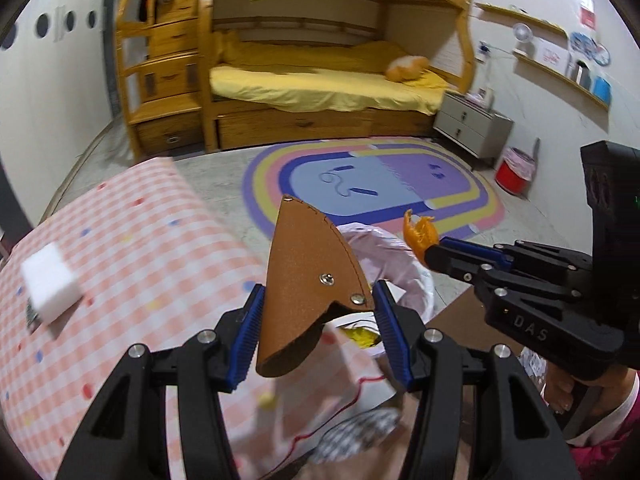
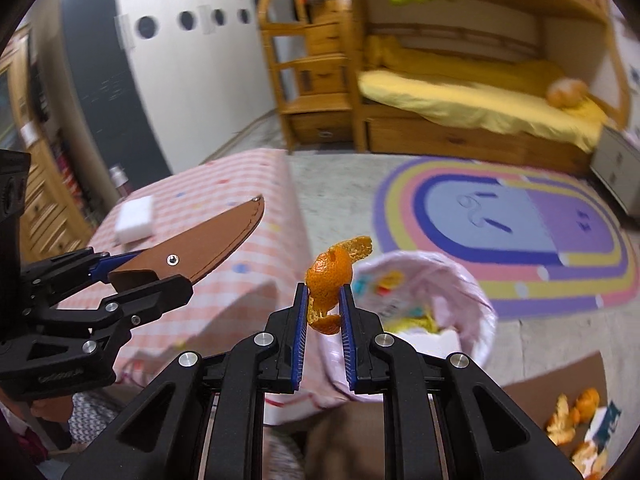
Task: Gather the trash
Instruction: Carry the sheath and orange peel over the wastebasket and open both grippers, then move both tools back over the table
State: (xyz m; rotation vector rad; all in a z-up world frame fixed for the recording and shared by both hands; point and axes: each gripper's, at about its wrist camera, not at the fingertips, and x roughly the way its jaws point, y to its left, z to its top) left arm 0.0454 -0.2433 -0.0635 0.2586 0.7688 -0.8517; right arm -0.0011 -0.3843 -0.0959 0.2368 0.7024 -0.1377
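Orange peel (image 1: 420, 234) sat pinched at the tip of the right gripper (image 1: 434, 254) in the left wrist view, held above the far rim of the pink-lined trash bin (image 1: 416, 280). The left gripper (image 1: 320, 300) had its jaws fairly wide, closed on a brown leather sheath (image 1: 308, 280) that blocked much of the bin's mouth. A white block (image 1: 50, 284) lay on the checkered tablecloth (image 1: 152, 240), with the rainbow rug (image 1: 372, 184) and a red bucket (image 1: 512, 176) beyond.

From the right wrist view, the right gripper (image 2: 323, 300) clamped the curled orange peel (image 2: 332, 280) between narrow jaws, just left of the trash bin (image 2: 476, 300). The left gripper (image 2: 132, 276) carried the leather sheath (image 2: 200, 246) over the tablecloth (image 2: 256, 208). More peel scraps (image 2: 572, 420) lay on brown cardboard (image 2: 540, 384) at lower right.
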